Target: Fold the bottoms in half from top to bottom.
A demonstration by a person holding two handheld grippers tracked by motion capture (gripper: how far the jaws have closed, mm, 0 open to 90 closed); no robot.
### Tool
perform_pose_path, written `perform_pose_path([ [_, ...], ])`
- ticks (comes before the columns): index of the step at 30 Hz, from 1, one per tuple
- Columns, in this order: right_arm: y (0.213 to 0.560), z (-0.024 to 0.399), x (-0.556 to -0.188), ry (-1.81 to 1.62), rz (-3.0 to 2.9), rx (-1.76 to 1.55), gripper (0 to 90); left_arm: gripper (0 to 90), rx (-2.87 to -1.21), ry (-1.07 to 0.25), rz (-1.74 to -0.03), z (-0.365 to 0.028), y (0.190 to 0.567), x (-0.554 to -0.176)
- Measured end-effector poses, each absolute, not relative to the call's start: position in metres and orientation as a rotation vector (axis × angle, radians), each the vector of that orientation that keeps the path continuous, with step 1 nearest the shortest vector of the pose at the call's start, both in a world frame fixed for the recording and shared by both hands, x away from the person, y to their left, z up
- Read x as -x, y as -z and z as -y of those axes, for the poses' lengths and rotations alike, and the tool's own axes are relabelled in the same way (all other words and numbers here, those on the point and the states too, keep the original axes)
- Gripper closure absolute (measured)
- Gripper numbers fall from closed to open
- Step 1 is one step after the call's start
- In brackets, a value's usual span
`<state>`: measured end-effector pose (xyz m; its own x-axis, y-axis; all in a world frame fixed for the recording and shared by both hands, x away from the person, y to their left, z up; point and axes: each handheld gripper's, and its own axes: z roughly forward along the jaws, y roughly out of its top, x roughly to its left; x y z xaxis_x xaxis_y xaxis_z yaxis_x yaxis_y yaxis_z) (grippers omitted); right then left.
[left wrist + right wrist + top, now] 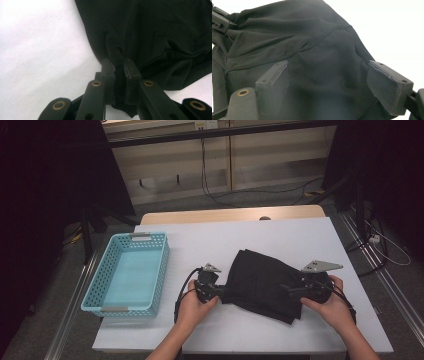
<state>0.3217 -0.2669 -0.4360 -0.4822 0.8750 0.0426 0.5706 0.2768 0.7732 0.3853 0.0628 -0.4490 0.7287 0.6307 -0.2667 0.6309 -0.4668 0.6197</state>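
While the white bench spreads across most of the high view, a light blue perforated basket sits along its left edge, reaching nearly to the near left corner; its inside is bare. A black garment lies crumpled on the bench right of centre, nearer the near edge than the far one, well apart from the basket. At the garment's left end the left gripper is held by a hand; in the left gripper view its jaws are pressed together on a bunched fold of the cloth. At the garment's right end the right gripper is held by the other hand; in the right gripper view its pads stand wide apart, the garment spread between them, unpinched.
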Motion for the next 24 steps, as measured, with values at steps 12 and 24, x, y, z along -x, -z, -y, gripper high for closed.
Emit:
perform_pose_path([
  [12,0.434,0.270,-0.321,-1.061,-2.146,-1.305,17.7,82.9,-2.210,0.003,-0.959,-0.065,0.447,-0.389],
  [24,0.433,0.273,-0.320,-1.065,-2.135,-1.308,17.6,83.1,-2.202,0.025,-0.983,-0.073,0.446,-0.395],
])
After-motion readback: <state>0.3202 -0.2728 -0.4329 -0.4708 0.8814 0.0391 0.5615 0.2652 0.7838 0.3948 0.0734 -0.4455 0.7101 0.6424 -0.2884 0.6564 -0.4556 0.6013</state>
